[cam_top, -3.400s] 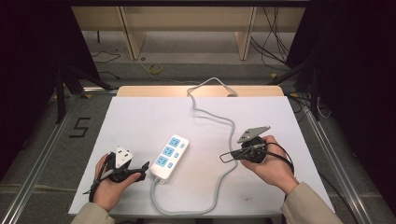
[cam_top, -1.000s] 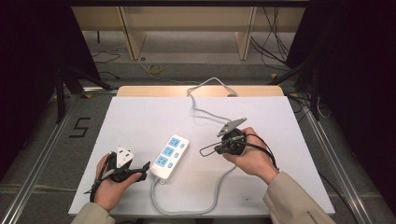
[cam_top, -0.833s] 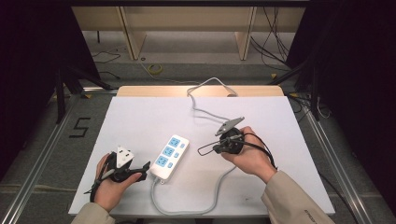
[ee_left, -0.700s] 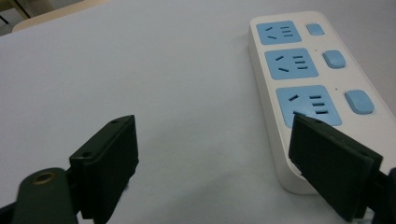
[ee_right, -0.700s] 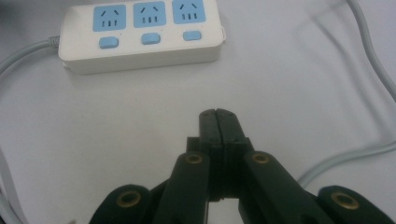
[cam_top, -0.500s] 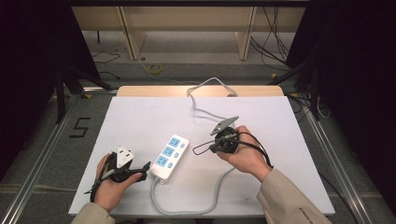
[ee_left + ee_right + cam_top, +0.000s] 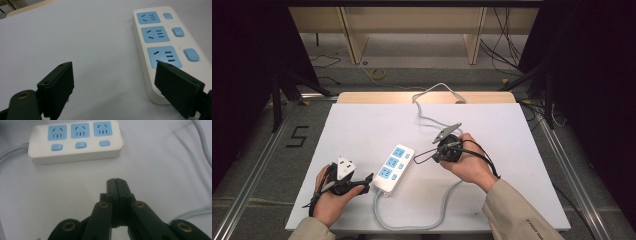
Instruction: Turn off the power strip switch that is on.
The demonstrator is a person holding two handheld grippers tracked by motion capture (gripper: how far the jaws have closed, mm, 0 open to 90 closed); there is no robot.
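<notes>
Right gripper (image 7: pixel 418 158), pressed together, has moved closer to the power strip (image 7: pixel 393 168); left gripper (image 7: pixel 371 177) stays spread.

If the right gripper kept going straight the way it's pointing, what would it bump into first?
Probably the white power strip. The right gripper, shut and holding nothing, points across bare table toward the strip's long side, below the middle blue switch. How high it hovers is unclear, so it might touch the tabletop first.

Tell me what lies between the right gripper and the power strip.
Only bare white table separates the right gripper from the power strip, as the right gripper view shows.
</notes>
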